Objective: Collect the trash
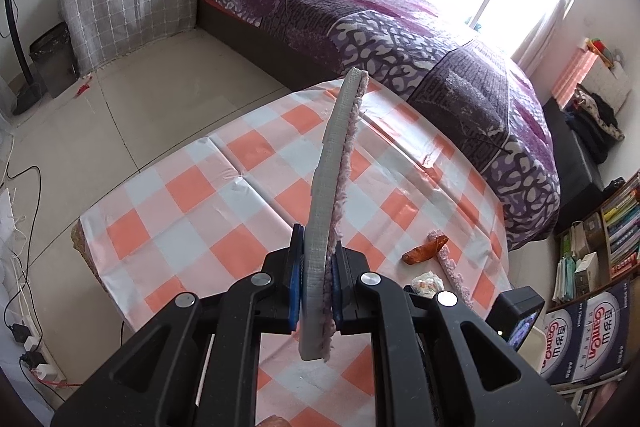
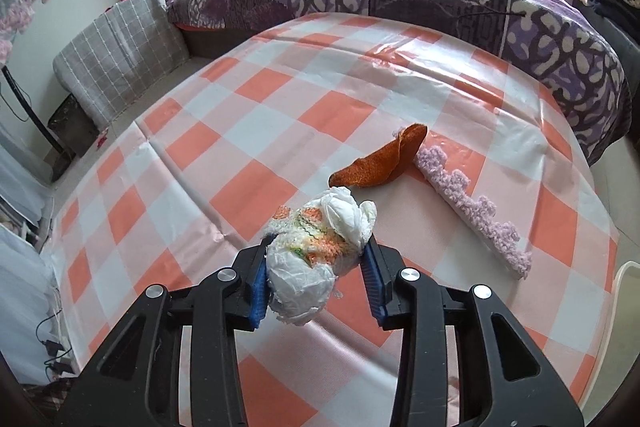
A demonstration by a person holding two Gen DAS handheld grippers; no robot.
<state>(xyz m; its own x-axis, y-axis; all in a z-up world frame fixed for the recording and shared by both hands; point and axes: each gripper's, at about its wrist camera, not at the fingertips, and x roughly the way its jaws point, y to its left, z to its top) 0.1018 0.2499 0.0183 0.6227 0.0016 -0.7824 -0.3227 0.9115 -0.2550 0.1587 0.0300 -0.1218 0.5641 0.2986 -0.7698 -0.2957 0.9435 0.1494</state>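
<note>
Left gripper (image 1: 316,287): I have it clamped tight on a flat grey foam strip with pink fuzzy backing (image 1: 334,187), held on edge, long axis running away from me.
Table edge: ahead of that strip the orange-and-white checked tablecloth (image 1: 192,187) ends; open floor left.
Right gripper (image 2: 316,283): I've got it pinching a crumpled white wad with orange fuzz (image 2: 320,247).
Further right: curled orange peel (image 2: 380,163), lilac fuzzy strip (image 2: 476,215) lying slantwise.

Left claw (image 1: 317,287) tight on upright gray-and-pink strip (image 1: 335,179) above checkered table (image 1: 192,211)
</note>
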